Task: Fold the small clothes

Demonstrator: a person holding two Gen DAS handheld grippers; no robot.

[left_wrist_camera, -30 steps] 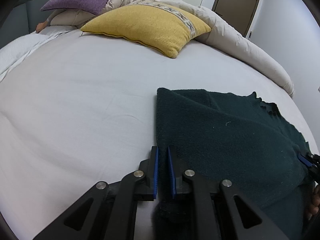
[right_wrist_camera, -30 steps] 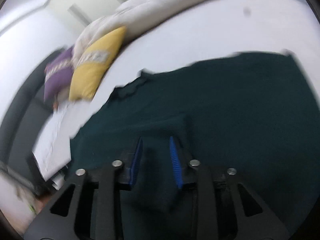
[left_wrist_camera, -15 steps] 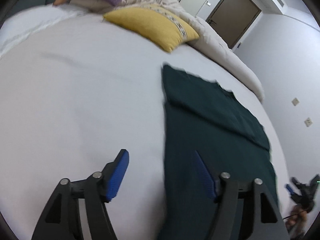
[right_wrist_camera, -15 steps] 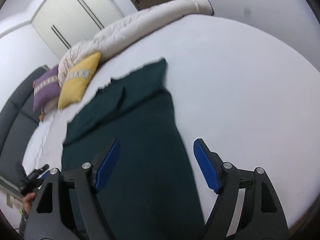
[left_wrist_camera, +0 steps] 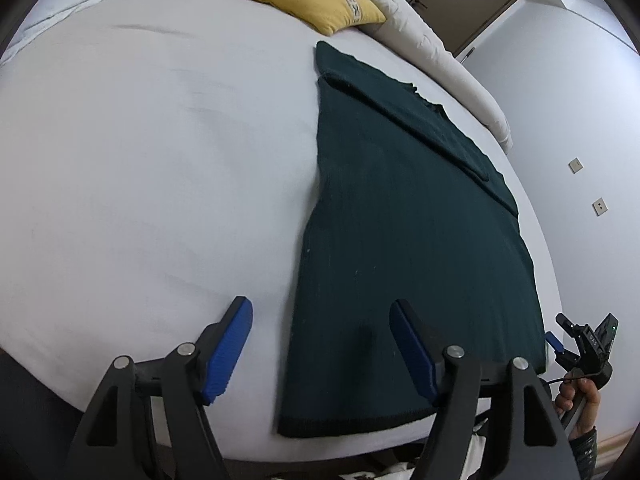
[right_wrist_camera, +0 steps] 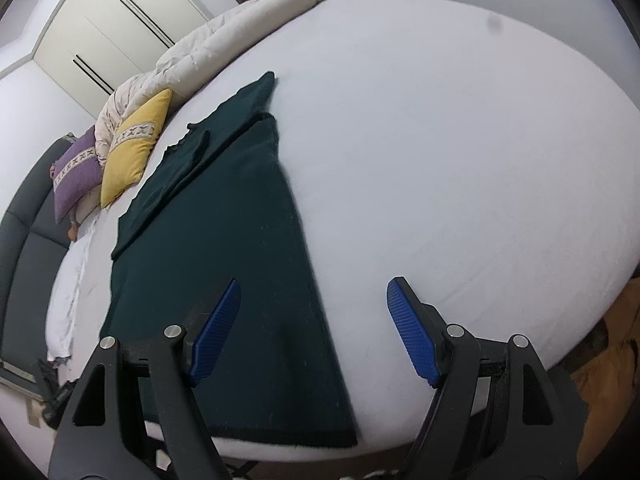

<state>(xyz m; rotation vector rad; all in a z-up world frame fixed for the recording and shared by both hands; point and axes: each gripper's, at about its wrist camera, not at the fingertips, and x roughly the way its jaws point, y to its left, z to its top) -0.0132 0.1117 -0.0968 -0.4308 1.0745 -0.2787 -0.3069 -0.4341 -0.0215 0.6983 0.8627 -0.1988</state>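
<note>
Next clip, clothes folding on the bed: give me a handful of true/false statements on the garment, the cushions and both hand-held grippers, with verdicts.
1. The dark green knitted garment lies flat on the white bed sheet. True.
2. The left hand-held gripper is clamped on the garment. False: its blue pads stand apart, holding nothing.
3. The right hand-held gripper is open, with nothing held. True.
4. The yellow cushion lies on top of the garment. False: it sits apart, near the beige duvet.
5. A purple cushion sits beside the yellow one. True.
6. The garment hangs over the bed's edge. False: its near hem lies on the sheet.
</note>
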